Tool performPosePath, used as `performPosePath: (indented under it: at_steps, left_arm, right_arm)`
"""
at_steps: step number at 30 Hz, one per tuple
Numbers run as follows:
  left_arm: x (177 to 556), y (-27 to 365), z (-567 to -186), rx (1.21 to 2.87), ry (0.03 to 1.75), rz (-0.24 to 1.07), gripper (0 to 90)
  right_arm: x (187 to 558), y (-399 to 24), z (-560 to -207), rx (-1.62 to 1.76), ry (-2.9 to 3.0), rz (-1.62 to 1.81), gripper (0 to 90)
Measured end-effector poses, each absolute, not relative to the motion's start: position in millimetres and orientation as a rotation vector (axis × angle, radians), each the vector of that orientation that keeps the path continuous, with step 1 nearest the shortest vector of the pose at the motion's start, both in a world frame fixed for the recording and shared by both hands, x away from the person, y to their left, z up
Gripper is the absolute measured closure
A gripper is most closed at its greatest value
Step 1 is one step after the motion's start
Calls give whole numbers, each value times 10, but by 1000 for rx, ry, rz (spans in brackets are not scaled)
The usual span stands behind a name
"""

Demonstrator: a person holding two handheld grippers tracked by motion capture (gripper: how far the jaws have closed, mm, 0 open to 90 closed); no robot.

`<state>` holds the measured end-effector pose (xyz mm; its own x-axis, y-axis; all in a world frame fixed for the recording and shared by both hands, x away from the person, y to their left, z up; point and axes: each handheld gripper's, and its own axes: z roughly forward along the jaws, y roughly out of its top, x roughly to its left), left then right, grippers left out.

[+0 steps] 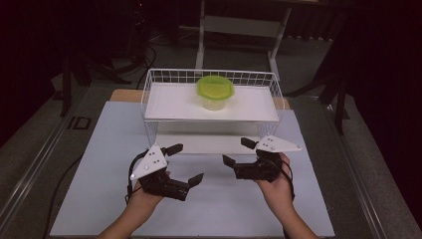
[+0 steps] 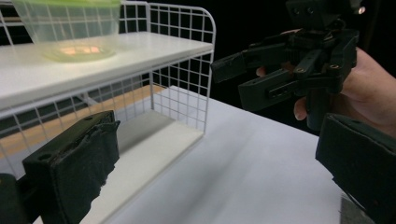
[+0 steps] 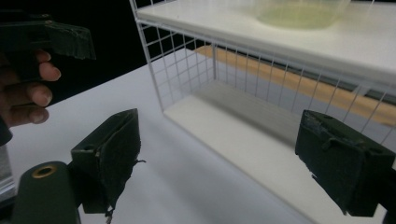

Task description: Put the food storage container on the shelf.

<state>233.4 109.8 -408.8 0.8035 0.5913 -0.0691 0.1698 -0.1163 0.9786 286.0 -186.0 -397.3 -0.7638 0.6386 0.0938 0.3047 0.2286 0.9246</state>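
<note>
A clear tub with a green lid (image 1: pixel 215 91) stands on the top shelf of a white wire rack (image 1: pixel 149 94). In front of the rack, my left gripper (image 1: pixel 185 164) is held open over the white table, nothing between its jaws. My right gripper (image 1: pixel 238 152) faces it, also open with nothing held. In the left gripper view the tub (image 2: pixel 70 28) sits up left on the shelf, past my left gripper (image 2: pixel 215 172), and the right gripper (image 2: pixel 299 70) shows at upper right. In the right gripper view the tub (image 3: pixel 299 11) is at the top, beyond my right gripper (image 3: pixel 226 161).
The rack's lower shelf (image 1: pixel 209 144) is a bare white board under the top one. A white sheet (image 1: pixel 99 164) covers the table, with a wooden strip (image 1: pixel 124 94) behind it. Dark stands and a table frame (image 1: pixel 239 30) rise behind the rack.
</note>
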Motion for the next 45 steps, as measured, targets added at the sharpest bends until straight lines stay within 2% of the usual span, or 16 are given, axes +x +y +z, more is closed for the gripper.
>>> performPosePath:
  at_steps: [14, 24, 45]
  left_arm:
    - [2213, 1183, -4391, 1718, 621, 371, 1]
    - [2169, 1283, -4747, 1781, 660, 339, 1]
    - [2089, 1406, -4861, 1775, 648, 365, 1]
  right_arm:
    - [2694, -2123, -4334, 947, 2248, 1509, 141]
    - [2566, -2293, -4531, 996, 2277, 1485, 141]
    - [2405, -2434, -4866, 882, 2303, 1402, 141]
